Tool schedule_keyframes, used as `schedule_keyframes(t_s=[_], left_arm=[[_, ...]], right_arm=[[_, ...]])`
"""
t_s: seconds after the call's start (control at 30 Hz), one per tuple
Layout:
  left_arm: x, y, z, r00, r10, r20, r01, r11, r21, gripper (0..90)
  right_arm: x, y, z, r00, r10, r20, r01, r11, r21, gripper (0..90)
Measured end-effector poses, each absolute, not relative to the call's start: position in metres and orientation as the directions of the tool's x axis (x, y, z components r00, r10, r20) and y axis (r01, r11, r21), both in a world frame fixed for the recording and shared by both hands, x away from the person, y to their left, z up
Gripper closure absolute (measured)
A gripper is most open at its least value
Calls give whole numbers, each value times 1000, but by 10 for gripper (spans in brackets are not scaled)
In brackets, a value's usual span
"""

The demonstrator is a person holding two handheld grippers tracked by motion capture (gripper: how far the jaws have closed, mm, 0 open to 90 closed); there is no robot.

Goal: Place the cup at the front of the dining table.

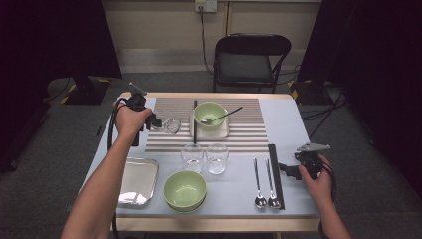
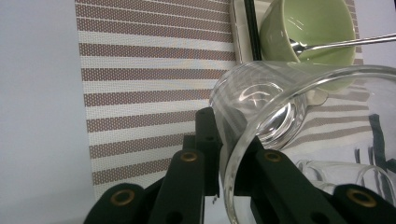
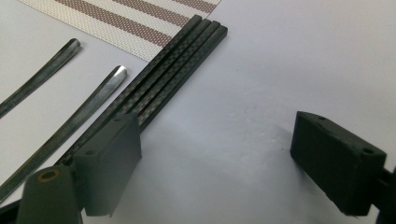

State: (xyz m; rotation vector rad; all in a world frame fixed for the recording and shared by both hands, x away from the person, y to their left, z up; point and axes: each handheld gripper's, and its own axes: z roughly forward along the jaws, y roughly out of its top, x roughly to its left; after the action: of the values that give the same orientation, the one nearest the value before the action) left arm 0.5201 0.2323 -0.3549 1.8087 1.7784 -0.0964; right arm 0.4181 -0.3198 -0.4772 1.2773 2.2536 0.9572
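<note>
My left gripper (image 1: 156, 122) is shut on the rim of a clear glass (image 1: 169, 125), which hangs tilted on its side above the left part of the striped placemat (image 1: 249, 139). In the left gripper view the glass (image 2: 261, 105) has its wall pinched between the jaws of the left gripper (image 2: 231, 140), one inside the rim and one outside. My right gripper (image 1: 285, 168) rests low at the table's right, open with nothing between its fingers. In the right gripper view the right gripper (image 3: 224, 163) stands just right of the black chopsticks (image 3: 175, 72).
A green bowl (image 1: 210, 114) with a spoon sits on a white plate on the placemat. Two upright glasses (image 1: 192, 157) (image 1: 217, 158), another green bowl (image 1: 185, 189), a metal tray (image 1: 138, 180), two spoons (image 1: 259, 185) and the chopsticks (image 1: 274, 174) line the front. A chair (image 1: 249, 59) stands behind the table.
</note>
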Motion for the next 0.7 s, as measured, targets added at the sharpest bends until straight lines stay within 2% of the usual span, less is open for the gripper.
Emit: schedule_keyframes(t_s=[0.7], left_arm=[[528,233,-360,100,889,-448,934,72,350,857]], right_arm=[[418,-320,-477,-515,857,10,602,353,716,153]])
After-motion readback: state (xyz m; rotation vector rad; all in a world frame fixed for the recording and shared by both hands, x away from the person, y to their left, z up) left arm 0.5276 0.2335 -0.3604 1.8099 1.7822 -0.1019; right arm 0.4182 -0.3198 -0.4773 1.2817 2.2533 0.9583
